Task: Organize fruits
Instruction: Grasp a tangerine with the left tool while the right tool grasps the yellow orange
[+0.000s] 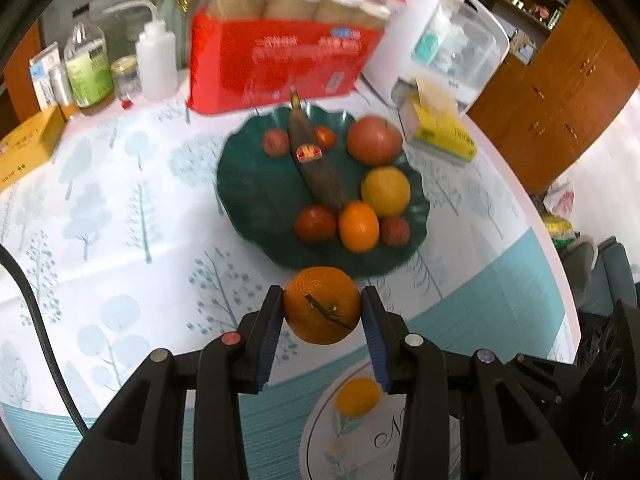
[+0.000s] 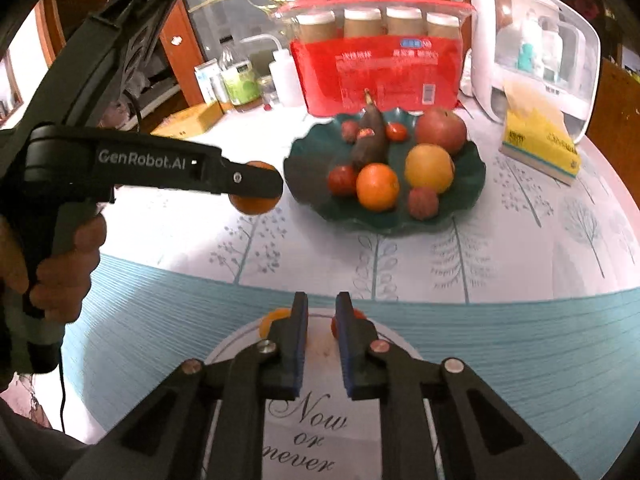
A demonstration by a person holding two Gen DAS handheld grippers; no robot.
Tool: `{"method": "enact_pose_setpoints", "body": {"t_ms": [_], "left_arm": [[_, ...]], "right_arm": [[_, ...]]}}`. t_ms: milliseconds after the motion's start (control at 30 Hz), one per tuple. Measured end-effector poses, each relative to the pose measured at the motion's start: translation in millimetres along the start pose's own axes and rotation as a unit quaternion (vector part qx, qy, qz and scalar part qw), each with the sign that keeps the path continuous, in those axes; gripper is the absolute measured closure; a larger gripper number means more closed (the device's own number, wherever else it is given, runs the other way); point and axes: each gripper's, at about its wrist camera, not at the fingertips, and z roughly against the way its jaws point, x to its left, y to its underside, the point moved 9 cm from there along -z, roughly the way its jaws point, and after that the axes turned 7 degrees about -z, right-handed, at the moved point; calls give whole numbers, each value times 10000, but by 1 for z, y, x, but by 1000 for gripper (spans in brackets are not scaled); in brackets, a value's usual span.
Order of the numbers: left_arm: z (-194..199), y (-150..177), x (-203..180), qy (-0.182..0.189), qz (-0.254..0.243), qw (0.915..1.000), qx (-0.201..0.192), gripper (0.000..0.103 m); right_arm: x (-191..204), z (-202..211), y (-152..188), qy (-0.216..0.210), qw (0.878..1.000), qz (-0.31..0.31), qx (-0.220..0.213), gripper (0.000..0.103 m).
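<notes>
My left gripper (image 1: 322, 312) is shut on an orange (image 1: 322, 305) and holds it in the air just in front of the dark green leaf-shaped plate (image 1: 248, 196). The plate holds a dark banana (image 1: 316, 164), an apple (image 1: 374, 140), a yellow citrus (image 1: 386, 191), an orange (image 1: 359, 226) and several small red fruits. The held orange also shows in the right wrist view (image 2: 254, 200), left of the plate (image 2: 304, 164). My right gripper (image 2: 321, 312) is slightly open and empty over a white round plate (image 2: 240, 340), which carries a small orange (image 2: 272, 318) and a red fruit (image 2: 360, 316).
At the back stand a red pack of cups (image 1: 280, 56), a white appliance (image 1: 448, 40), a yellow tissue box (image 1: 440, 128), bottles (image 1: 88, 72) and a yellow box (image 1: 24, 148). The table edge (image 1: 560, 264) curves on the right.
</notes>
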Motion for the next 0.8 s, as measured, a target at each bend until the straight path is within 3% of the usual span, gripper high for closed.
{"method": "enact_pose_setpoints", "body": {"t_ms": [400, 567, 800], "left_arm": [[27, -11, 23, -331, 302, 9986, -278, 65], [27, -7, 26, -411, 373, 9982, -217, 65], [31, -1, 31, -499, 502, 9973, -215, 65]], "right_arm": [[19, -9, 12, -338, 9987, 169, 343, 91], [24, -23, 20, -333, 9973, 356, 545, 73], [23, -40, 28, -266, 9957, 539, 698, 71]]}}
